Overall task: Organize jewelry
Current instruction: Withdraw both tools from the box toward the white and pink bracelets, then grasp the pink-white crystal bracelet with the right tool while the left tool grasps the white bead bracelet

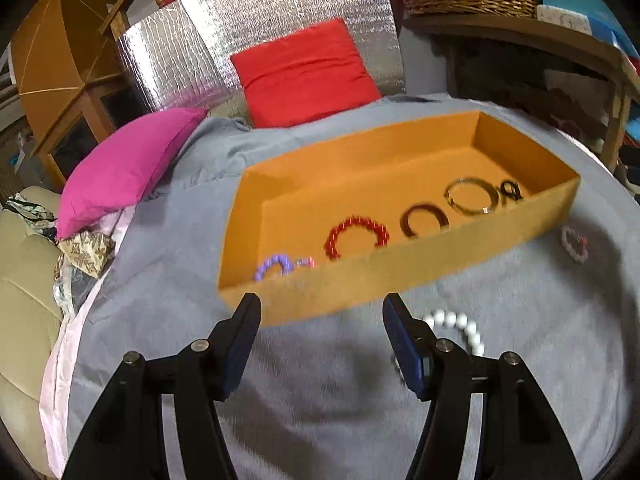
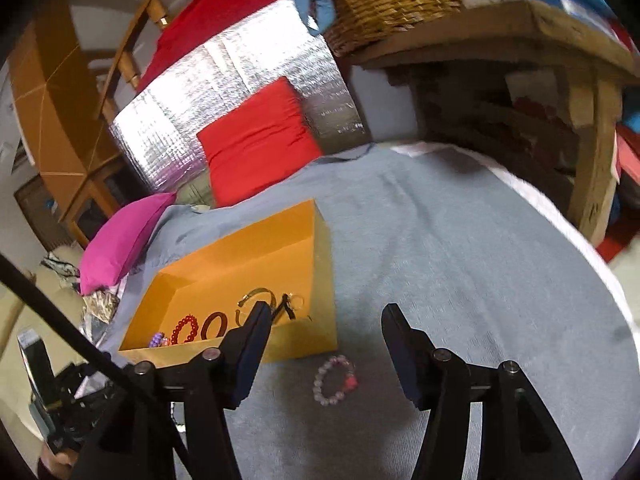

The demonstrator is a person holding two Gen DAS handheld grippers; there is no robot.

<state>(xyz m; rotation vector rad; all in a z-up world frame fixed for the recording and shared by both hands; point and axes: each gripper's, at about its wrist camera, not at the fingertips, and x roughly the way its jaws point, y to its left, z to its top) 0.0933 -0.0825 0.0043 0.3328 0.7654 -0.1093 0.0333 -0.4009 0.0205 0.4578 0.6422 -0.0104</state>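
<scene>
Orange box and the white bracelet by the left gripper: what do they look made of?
Orange box: looks like stiff card or paperboard with a matte finish; the thin flat walls meet in folded corners and show no shine. White bracelet: round, smooth, opaque beads with a slight gloss, likely plastic, glass or stone; motion blur leaves that open.

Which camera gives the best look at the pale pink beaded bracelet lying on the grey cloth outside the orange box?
The right wrist view: the pale pink beaded bracelet lies whole and near, ahead of the open fingers. In the left wrist view, it is small and blurred at the right edge, past the orange box.
</scene>
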